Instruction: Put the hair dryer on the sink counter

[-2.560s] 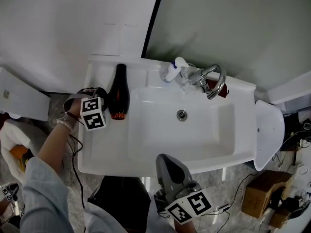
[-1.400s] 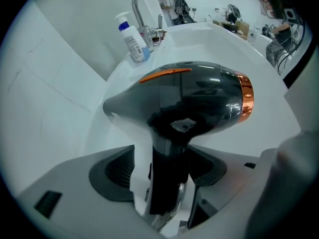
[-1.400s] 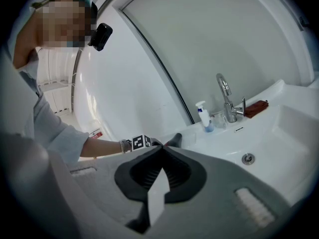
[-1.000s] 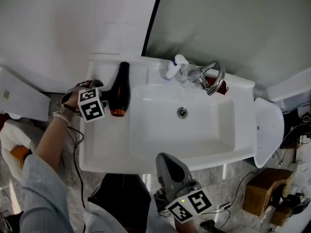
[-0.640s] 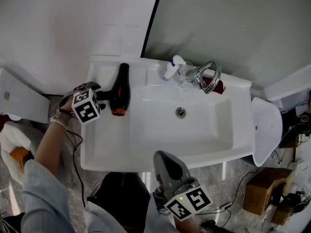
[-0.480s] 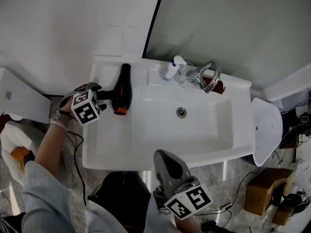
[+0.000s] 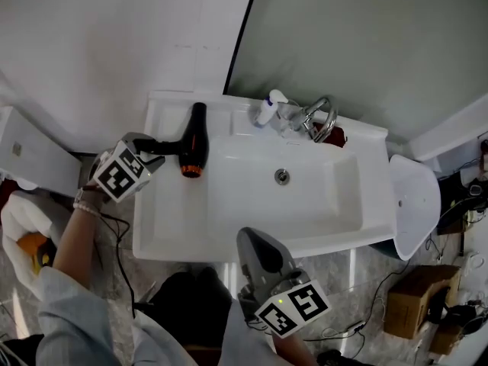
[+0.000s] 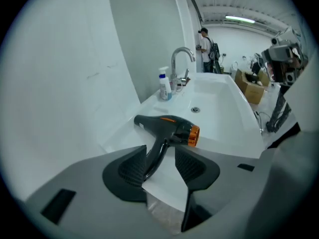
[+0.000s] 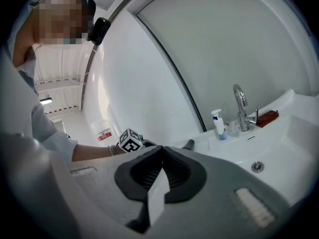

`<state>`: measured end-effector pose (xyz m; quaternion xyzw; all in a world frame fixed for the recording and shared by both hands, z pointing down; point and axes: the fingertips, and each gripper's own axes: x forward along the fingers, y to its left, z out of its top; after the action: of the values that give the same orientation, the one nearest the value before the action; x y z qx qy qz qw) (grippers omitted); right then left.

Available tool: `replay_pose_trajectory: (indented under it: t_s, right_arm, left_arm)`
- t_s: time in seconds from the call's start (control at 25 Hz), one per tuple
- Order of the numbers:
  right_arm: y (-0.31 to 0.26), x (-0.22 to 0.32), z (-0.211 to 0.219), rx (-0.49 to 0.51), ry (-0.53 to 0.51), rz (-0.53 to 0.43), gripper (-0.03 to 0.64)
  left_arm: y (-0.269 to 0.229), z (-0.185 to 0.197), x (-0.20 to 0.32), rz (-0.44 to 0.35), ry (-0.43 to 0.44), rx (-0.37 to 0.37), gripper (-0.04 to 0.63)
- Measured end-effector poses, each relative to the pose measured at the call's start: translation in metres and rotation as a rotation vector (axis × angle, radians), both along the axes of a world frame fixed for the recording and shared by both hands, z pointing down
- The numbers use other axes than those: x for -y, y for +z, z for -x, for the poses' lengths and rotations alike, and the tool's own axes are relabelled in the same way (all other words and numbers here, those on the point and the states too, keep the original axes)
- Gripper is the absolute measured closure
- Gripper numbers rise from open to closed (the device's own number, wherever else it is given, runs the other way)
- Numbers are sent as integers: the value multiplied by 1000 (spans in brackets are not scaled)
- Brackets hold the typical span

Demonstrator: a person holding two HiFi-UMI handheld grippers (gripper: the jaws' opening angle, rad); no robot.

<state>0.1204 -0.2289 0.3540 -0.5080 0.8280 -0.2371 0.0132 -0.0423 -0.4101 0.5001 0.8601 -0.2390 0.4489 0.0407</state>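
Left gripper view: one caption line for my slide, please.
The left gripper closes its fingers, hair dryer handle between them, on the sink counter.

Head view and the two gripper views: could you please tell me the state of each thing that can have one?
hair dryer: lying on its side on the sink counter, left of the basin.
left gripper: jaws closing, the hair dryer's handle between them, pads not yet pressing.
right gripper: shut, empty.
faucet: no water seen running.
pump bottle: upright beside the faucet.
basin: empty.
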Motion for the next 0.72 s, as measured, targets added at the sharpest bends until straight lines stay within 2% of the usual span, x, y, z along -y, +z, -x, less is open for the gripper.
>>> replay_pose_trajectory:
  t_s: [0.36,0.56,0.72]
  right_arm:
    - [-18,-3,2,-13,-6,-46,620]
    - [-29,-5,2,-21,-10,-78,620]
    - [-38,-5,0,-21,-13,-100,620]
  left_arm:
    - [-55,1,-14,-48,-129,-260,514]
    - [-82,-10,-34,-77,-138,-373,523]
    - [-108,-19,-49,-94,-170,-479,557]
